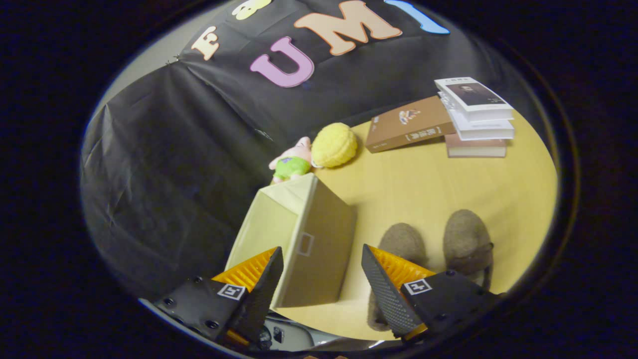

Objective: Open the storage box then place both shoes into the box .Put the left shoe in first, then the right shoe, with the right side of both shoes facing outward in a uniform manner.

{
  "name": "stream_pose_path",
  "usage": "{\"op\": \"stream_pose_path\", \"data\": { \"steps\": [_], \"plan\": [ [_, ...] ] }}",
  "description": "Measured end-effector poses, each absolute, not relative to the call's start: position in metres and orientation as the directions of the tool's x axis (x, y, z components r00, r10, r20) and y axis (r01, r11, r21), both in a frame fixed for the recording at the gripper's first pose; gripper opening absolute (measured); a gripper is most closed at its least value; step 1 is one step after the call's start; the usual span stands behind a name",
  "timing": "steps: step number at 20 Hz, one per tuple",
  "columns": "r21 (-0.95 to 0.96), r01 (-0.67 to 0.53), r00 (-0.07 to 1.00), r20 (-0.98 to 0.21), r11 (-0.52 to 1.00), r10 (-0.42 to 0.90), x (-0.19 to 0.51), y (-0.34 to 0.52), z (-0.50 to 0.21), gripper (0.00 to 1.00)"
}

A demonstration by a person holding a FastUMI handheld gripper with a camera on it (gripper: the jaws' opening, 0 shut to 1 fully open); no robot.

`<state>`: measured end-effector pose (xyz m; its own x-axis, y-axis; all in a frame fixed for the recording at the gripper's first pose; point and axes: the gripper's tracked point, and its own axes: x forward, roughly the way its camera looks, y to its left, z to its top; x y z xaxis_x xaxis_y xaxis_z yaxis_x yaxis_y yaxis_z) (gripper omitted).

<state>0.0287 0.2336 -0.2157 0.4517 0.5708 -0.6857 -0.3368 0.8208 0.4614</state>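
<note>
A beige fabric storage box (pixel 304 239) with its lid down stands on the yellow table (pixel 428 184), and its near face with a small label window lies between my fingers. My gripper (pixel 321 271) is open and holds nothing; it hovers above the box's near end. Two brown fuzzy shoes lie side by side to the right of the box. The nearer shoe (pixel 401 244) is partly hidden behind my right finger (pixel 386 289). The other shoe (pixel 466 244) lies further right, beyond that finger.
Beyond the box, by the black cloth wall, sit a small pink and green plush toy (pixel 291 162) and a yellow knitted ball (pixel 334 144). A brown book (pixel 408 124) and a stack of books (pixel 476 117) lie at the table's far right.
</note>
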Motion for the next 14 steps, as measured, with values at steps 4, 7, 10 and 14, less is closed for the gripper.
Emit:
{"op": "stream_pose_path", "data": {
  "steps": [4,7,10,14],
  "plan": [
    [0.361,-0.314,0.386,-0.797,0.878,0.465,0.009,0.187,-0.258,0.95],
    [0.325,-0.286,0.341,-0.845,0.901,0.412,-0.001,0.169,-0.286,0.91],
    [0.269,-0.264,0.298,-0.891,0.926,0.344,-0.004,0.154,-0.314,0.86],
    [0.217,-0.271,0.233,-0.930,0.938,0.283,-0.007,0.147,-0.342,0.67]
  ]
}}
